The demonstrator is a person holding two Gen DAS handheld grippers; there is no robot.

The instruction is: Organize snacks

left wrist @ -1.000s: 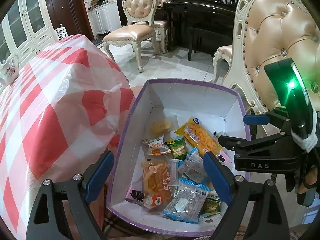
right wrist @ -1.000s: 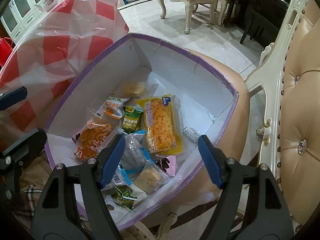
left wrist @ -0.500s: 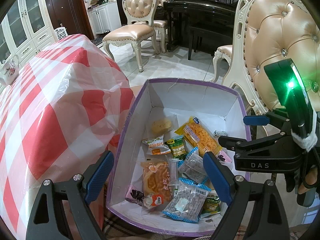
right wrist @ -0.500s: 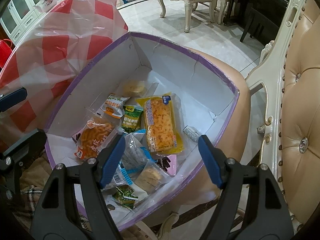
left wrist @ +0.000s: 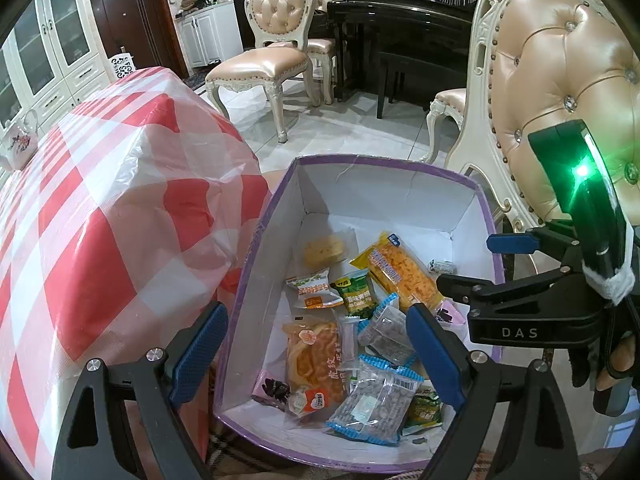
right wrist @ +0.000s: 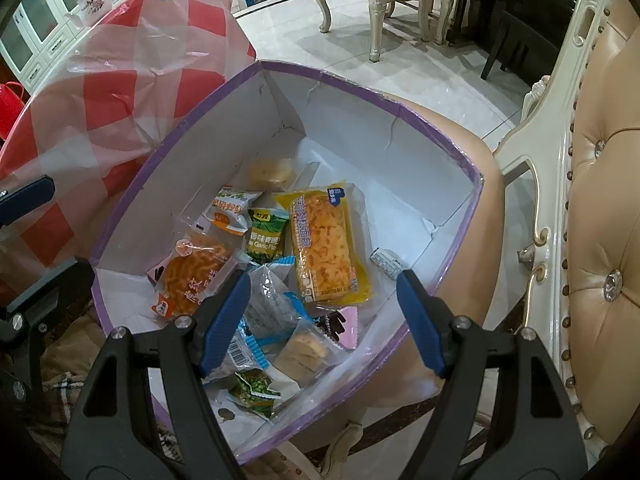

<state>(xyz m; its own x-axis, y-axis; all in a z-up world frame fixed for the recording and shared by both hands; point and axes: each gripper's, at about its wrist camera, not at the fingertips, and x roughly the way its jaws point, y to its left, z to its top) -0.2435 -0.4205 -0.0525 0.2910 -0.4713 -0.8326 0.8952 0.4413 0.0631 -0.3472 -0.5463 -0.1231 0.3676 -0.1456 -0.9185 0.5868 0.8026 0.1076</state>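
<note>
A white box with a purple rim (left wrist: pixel 384 160) (right wrist: pixel 360 88) sits on a chair seat and holds several snack packets. Among them are a long yellow cake packet (left wrist: pixel 400 272) (right wrist: pixel 324 244), a green pea packet (left wrist: pixel 356 292) (right wrist: pixel 264 236), an orange pastry packet (left wrist: pixel 316 356) (right wrist: pixel 192 272) and a blue-edged clear packet (left wrist: pixel 372 400). My left gripper (left wrist: pixel 316 356) hangs open and empty above the box's near end. My right gripper (right wrist: pixel 324 312) hangs open and empty above the box's near right side; it also shows in the left wrist view (left wrist: pixel 472 264).
A table with a red and white checked cloth (left wrist: pixel 100 208) (right wrist: pixel 132 80) stands left of the box. The padded chair back (left wrist: pixel 560 92) (right wrist: pixel 600 220) rises on the right. More chairs (left wrist: pixel 276 40) and a black piano (left wrist: pixel 400 32) stand behind.
Both grippers have stayed open and have barely shifted over the box. The snacks have not moved.
</note>
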